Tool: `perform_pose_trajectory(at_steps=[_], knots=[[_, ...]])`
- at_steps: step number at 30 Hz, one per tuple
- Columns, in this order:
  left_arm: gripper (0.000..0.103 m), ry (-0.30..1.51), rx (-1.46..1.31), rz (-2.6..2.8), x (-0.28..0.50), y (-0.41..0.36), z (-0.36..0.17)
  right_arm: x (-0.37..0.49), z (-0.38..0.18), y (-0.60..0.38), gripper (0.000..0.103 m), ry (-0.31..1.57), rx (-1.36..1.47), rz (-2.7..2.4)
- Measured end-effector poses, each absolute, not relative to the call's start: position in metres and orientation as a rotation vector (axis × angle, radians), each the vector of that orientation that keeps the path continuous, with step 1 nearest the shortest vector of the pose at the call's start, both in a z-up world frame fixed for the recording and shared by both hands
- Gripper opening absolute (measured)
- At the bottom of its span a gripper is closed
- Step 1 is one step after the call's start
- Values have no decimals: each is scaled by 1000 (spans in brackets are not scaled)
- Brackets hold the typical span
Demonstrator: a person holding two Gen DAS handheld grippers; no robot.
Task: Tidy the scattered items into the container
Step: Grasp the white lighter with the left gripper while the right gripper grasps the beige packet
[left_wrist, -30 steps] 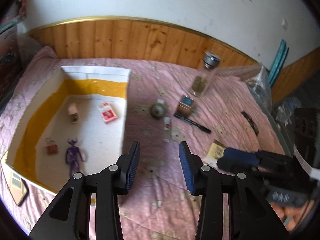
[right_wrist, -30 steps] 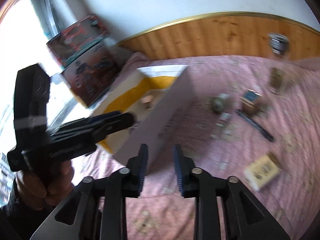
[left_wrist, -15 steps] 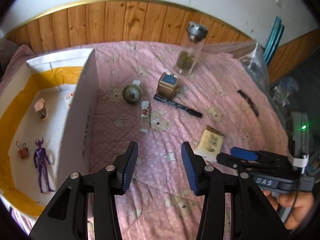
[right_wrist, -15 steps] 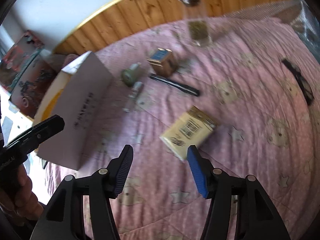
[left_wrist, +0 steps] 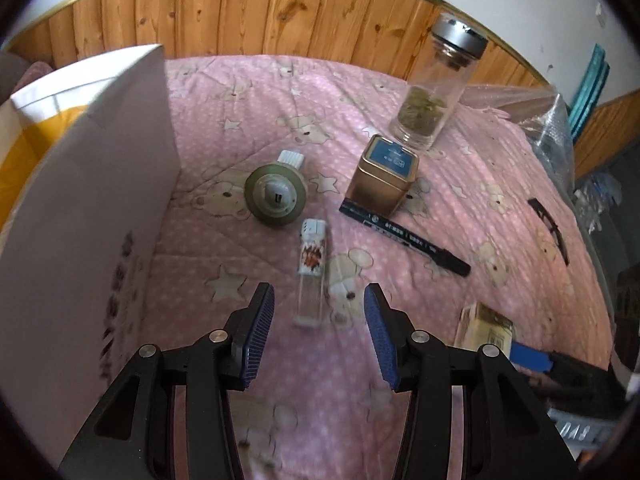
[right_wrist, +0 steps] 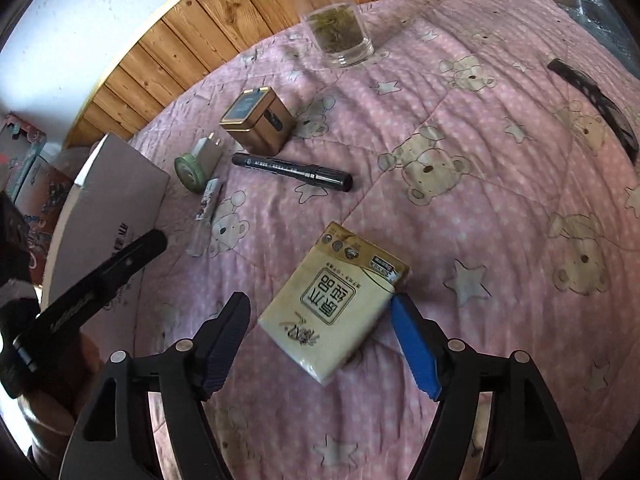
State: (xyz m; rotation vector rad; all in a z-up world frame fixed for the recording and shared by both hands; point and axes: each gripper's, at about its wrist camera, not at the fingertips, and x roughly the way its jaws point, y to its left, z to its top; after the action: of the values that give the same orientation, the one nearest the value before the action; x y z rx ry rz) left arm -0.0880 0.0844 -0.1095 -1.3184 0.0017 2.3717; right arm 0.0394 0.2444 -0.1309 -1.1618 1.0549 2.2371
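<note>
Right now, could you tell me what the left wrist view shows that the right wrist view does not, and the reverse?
Only the left wrist view shows the glass jar's silver lid and the left gripper, opening, with the lighter just ahead between its fingers, untouched.

Only the right wrist view shows the tissue pack's printed face and the right gripper, opening astride that pack; whether the blue pad touches its corner is unclear.

Both show the white box, green round gadget, gold tin, black marker and pink quilt.
</note>
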Motion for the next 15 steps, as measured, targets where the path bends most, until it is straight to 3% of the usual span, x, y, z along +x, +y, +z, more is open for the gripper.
perform_pose_trajectory(at_steps=[3,10,12,14,15], knots=[[49,18,-1327,2366,-99,94,-120,30,-139,242,75,1016,-1201,2256],[49,83,-1315,2403,-113,111,-144,9,-139,228,76,682,-1272,2352],[47,110,-1292,2418,-114,114,-145,10,-139,227,60,626,-1280,2358],[25,108,-1286,2443,-116,112,-147,13,-137,233,52,646,-1282,2353],[22,95,-1291,2441,-117,110,-146,15,-137,237,52,690,-1281,2354]])
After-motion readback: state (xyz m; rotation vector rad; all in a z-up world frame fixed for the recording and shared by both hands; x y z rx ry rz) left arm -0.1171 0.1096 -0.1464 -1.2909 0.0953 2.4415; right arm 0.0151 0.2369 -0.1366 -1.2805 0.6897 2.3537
